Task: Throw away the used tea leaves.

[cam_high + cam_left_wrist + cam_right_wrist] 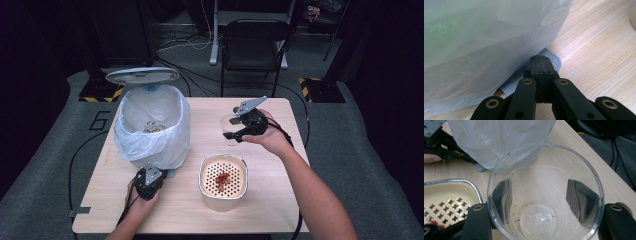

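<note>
Your right gripper (239, 129) sits right of centre in the high view, jaws clamped on the outside of a clear plastic cup (229, 129). The cup is held off the wooden table (280, 200), just above and right of the strainer tub (223, 182). In the right gripper view the cup (544, 195) takes up the middle of the frame, mouth toward the camera, a black jaw pressed against its wall on each side. It's empty apart from a few reddish specks near the bottom.

Your left gripper (150, 178) is at lower left in the high view, right at the foot of the lined bin (152, 125). In the left gripper view its jaws (541, 66) are fully shut, pads pressed together with nothing between them. The tips rest on the ribbed grey pedal (550, 58) that pokes out from under the white bin bag (486, 42).

The bin lid (142, 75) stands open in the upper left. Some scraps lie at the bottom of the bag. The strainer tub sits lower centre, with a perforated insert and red bits (222, 178) on it. In the right gripper view its corner (449, 195) shows at lower left.
</note>
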### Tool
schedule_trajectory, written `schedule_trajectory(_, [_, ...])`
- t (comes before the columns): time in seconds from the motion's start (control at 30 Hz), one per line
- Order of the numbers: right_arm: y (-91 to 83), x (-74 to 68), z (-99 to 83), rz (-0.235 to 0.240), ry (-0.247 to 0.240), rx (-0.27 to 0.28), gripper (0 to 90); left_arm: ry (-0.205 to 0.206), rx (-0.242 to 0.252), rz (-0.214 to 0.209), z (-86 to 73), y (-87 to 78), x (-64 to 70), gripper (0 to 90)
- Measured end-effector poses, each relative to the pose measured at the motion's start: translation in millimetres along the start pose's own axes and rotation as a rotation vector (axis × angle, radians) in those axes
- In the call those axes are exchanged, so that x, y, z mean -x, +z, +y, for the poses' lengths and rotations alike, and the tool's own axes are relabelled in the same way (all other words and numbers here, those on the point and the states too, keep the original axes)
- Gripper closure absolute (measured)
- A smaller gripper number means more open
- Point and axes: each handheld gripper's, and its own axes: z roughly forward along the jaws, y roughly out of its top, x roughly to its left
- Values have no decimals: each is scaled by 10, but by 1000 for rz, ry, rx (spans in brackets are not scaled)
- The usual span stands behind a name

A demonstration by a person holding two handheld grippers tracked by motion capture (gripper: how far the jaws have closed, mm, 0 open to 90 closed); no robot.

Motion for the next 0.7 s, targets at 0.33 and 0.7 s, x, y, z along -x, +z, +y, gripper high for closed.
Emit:
schedule_trajectory(0.33, [73,72,-70,5,85,-18,376,-1,1,0,0,0,1,900])
schedule_trajectory(0.7, [-128,-64,211,-38,66,7,379,-2,6,3,-1,4,-2,900])
